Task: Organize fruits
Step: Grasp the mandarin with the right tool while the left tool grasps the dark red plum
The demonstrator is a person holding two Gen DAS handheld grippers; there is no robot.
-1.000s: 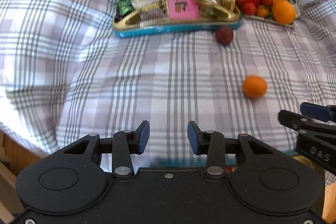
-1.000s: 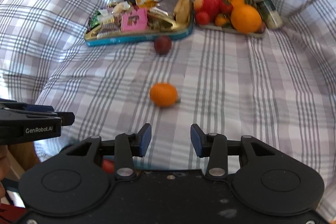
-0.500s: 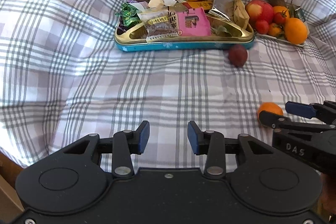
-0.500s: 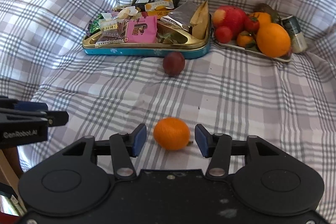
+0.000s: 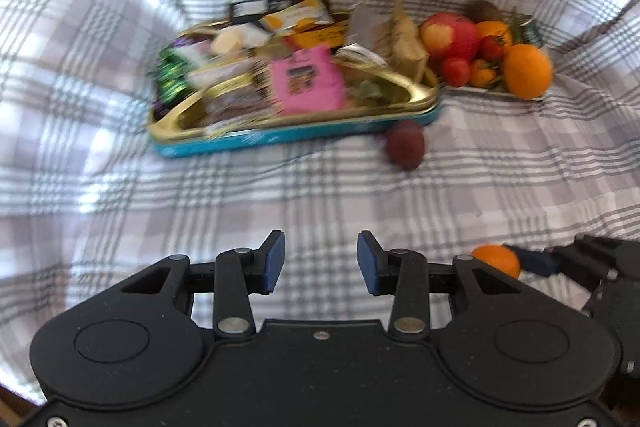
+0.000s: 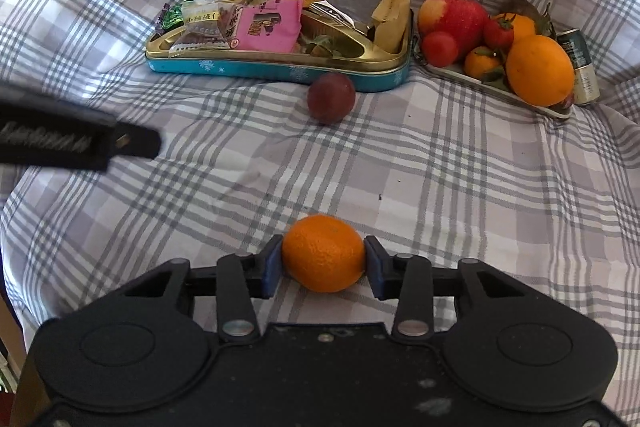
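1. Left wrist view, blurred. Left gripper, bottom centre: jaws wide apart, nothing between the blue pads. Right gripper, lower right edge: one blue pad touches a mandarin; its grip cannot be told here. Plum, centre, just below the snack tin. Fruit tray, upper right, bears an apple and an orange.
2. Right wrist view. Right gripper, bottom centre: jaws closed partway, both pads pressed against the mandarin, which sits on the plaid sheet. Plum on the sheet above centre, just beside the snack tin. Fruit tray, upper right: apple, orange, tomato. Can beside the tray. Left gripper, left edge, blurred.
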